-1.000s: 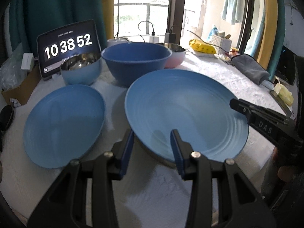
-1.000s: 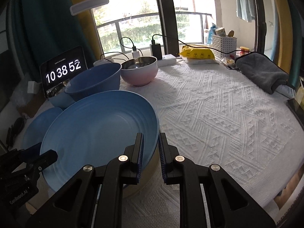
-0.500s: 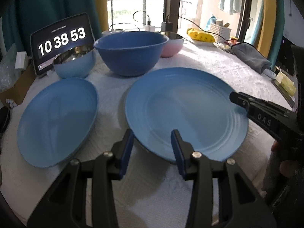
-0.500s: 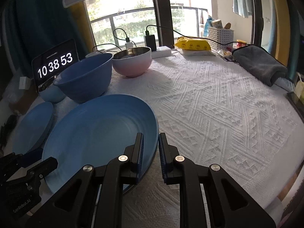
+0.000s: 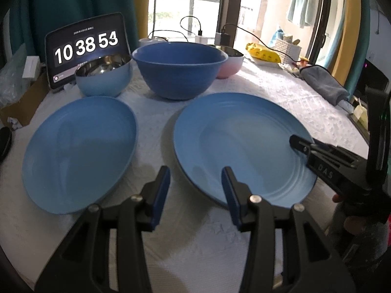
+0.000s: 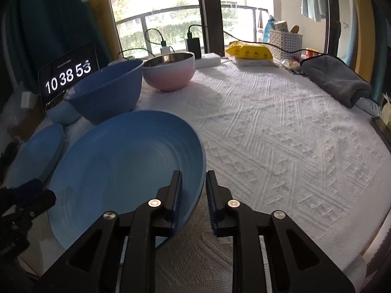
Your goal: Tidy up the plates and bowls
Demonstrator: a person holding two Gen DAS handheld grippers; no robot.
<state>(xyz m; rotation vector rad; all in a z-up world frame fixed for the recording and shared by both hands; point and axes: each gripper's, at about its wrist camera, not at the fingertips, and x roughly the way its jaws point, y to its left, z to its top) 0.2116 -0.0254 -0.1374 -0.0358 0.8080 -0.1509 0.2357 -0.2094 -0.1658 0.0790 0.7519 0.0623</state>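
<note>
A large blue plate (image 5: 242, 144) lies flat on the white tablecloth; it also shows in the right wrist view (image 6: 122, 171). My right gripper (image 6: 194, 190) straddles its right rim, jaws slightly apart around the edge. My left gripper (image 5: 195, 190) is open and empty just before the plate's near rim. A second blue plate (image 5: 78, 151) lies to the left. Behind stand a dark blue bowl (image 5: 179, 69), a light blue steel-lined bowl (image 5: 103, 77) and a pink steel-lined bowl (image 6: 168, 73).
A tablet clock (image 5: 85, 48) leans at the back left. Chargers and cables (image 6: 193, 44), a yellow packet (image 6: 251, 52), a white basket (image 6: 286, 41) and a grey folded towel (image 6: 337, 80) sit along the back and right edge of the table (image 6: 281, 134).
The large plate has come down from a tilt to lie flat on the cloth. My right jaws have opened slightly on its rim. My left gripper has drawn back a little.
</note>
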